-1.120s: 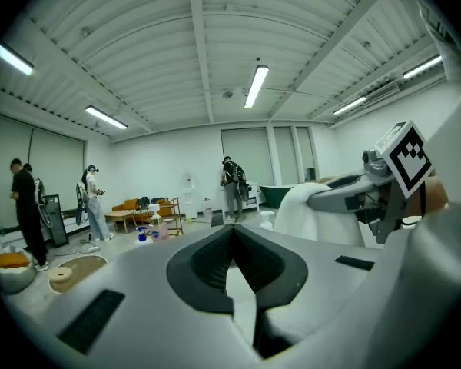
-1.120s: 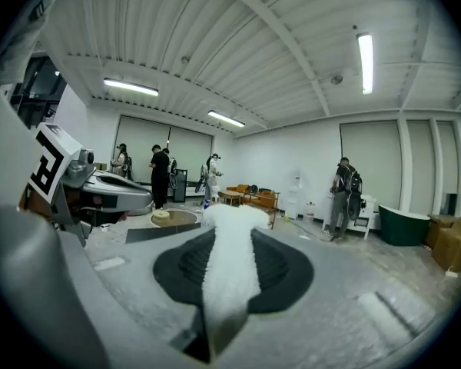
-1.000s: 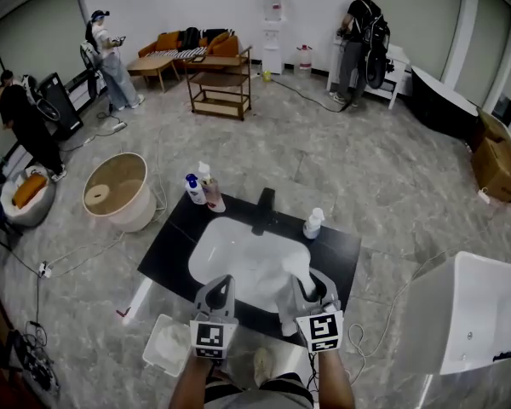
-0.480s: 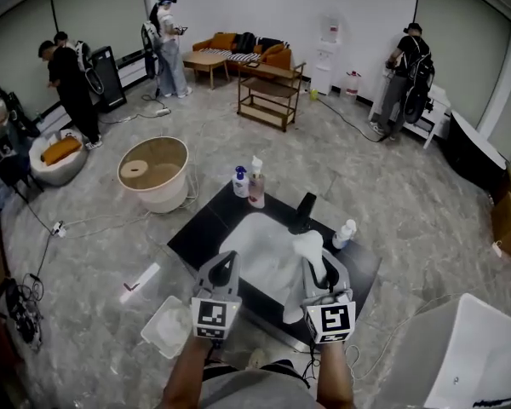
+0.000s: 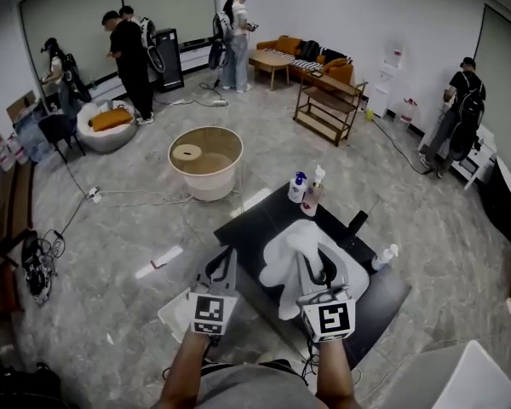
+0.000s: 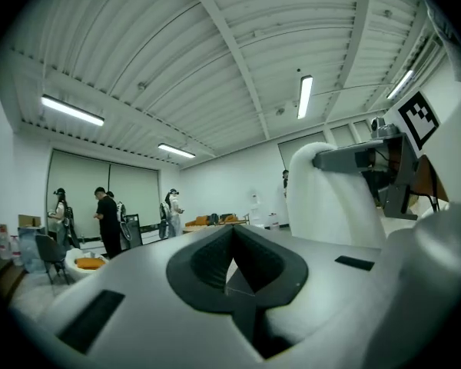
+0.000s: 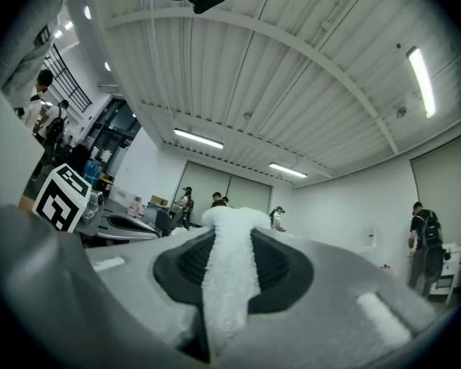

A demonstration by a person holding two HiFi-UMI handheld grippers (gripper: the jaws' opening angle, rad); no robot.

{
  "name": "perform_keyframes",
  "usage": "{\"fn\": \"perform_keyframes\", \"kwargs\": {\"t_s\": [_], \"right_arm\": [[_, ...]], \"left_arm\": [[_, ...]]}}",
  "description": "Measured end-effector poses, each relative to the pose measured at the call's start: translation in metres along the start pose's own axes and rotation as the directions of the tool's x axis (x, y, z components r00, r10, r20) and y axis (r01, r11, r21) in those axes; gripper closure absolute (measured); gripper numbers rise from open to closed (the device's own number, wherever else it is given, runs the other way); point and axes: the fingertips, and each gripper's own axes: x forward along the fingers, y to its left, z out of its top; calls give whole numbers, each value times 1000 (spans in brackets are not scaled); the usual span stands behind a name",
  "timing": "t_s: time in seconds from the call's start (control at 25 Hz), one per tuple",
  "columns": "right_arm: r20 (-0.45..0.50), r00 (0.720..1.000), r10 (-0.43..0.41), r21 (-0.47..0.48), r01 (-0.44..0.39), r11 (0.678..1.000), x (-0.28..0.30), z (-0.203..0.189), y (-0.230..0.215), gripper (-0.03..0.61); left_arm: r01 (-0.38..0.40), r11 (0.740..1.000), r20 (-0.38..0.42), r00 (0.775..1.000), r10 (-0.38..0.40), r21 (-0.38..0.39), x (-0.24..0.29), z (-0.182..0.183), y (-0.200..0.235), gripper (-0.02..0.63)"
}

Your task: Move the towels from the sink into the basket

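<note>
In the head view my right gripper [image 5: 317, 262] is shut on a white towel [image 5: 288, 247], which hangs from its jaws over the black sink counter [image 5: 254, 226]. The right gripper view shows the towel [image 7: 229, 271] pinched between the dark pads of that gripper [image 7: 232, 227]. My left gripper [image 5: 226, 262] is level beside it with its jaws together and nothing in them; its own view shows the same for the gripper [image 6: 232, 241], with the towel [image 6: 323, 198] to its right. A corner of the white basket [image 5: 172, 313] shows on the floor, below the left gripper.
Two pump bottles [image 5: 307, 190], a black faucet [image 5: 356, 224] and a small white bottle [image 5: 383, 256] stand on the counter. A round beige tub [image 5: 206, 156] sits on the floor beyond. Cables cross the floor at left. Several people stand at the back of the room.
Both grippers have come up from the sink, the right one lifting the towel out of the basin. The head view has swung, so the sink now lies to the right.
</note>
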Motion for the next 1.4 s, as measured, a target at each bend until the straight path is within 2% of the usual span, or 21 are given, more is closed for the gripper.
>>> {"fn": "perform_keyframes", "kwargs": {"t_s": [0.2,0.4,0.76,0.92,1.16,1.4], "right_arm": [[74,990,120,8,-121,993,46,23,68,492],[111,969,219,25,-223,974,76,42,132,494],[174,904,390,35,-401,915,106,67,240,492],[177,880,441,38,-454,890,116,66,277,492],[144,865,480,72,-493,867,139,44,320,492],[126,835,535,88,-546,833,157,28,362,492]], "left_arm": [[-117,993,-22,993,117,15,-41,-10,70,604],[-229,973,-41,972,230,15,-91,-17,131,604],[-371,928,-71,926,371,19,-168,-34,205,604],[-421,907,-83,903,421,14,-194,-44,229,604],[-482,876,-114,870,479,7,-227,-66,256,604],[-548,836,-157,825,543,14,-261,-94,283,604]]}}
